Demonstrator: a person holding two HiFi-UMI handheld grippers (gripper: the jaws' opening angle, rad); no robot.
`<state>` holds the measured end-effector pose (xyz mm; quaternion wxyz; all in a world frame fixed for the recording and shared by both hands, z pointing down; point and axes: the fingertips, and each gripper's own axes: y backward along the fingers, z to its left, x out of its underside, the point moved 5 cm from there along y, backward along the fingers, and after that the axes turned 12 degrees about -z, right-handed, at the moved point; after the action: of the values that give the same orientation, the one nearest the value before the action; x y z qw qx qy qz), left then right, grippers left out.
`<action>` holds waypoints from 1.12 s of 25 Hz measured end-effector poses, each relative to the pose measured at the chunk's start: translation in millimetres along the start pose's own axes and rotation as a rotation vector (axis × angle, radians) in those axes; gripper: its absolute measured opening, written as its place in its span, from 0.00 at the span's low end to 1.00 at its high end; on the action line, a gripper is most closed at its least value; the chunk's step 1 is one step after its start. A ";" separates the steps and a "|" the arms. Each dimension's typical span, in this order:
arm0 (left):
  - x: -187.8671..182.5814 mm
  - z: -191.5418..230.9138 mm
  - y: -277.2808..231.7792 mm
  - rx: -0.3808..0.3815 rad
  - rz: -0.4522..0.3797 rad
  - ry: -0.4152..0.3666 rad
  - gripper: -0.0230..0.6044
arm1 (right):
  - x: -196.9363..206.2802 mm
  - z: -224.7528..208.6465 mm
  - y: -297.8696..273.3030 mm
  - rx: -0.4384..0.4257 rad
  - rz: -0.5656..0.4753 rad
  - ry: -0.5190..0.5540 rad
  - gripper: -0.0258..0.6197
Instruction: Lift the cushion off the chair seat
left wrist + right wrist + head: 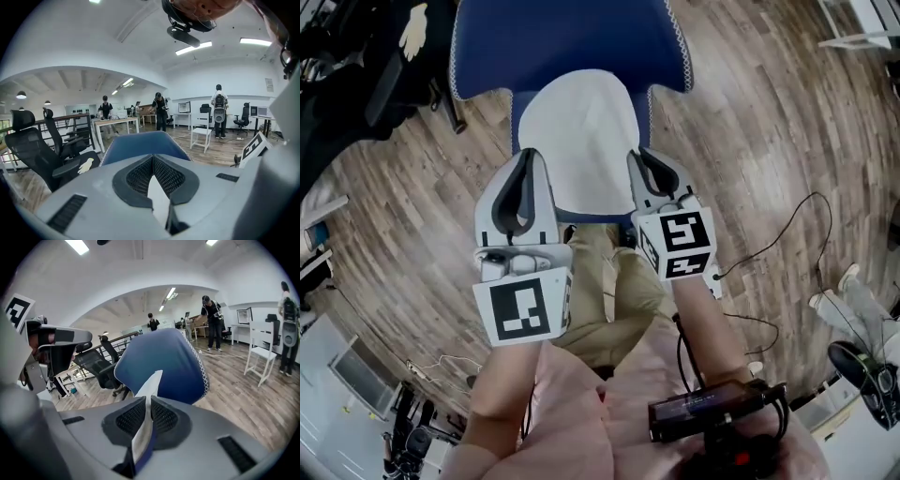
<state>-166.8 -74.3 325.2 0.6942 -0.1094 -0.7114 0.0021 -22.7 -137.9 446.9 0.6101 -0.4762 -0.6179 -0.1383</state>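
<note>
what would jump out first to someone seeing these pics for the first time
The white cushion sits mid-frame in the head view, framed by the blue chair, with the left gripper clamped on its left edge and the right gripper on its right edge. Behind, the gripper views show an open office with people standing far off on the wood floor.

The left gripper and the right gripper have pale grey shells, black mesh pads and a white cube printed with black squares. The person wears a pink top and khaki trousers. A thin black cable leads to a black box.
</note>
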 end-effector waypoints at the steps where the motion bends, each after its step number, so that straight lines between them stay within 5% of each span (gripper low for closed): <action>1: -9.1 -1.4 4.6 -0.004 -0.014 -0.002 0.06 | -9.1 3.2 5.2 -0.005 -0.010 0.013 0.09; 28: -218.5 -44.8 120.0 -0.051 -0.463 -0.093 0.06 | -238.9 92.1 184.6 -0.065 -0.486 0.337 0.09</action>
<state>-101.5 1.5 92.5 0.6397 0.0391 -0.7486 -0.1701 12.4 -75.1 139.6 0.6374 -0.3040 -0.5991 -0.3774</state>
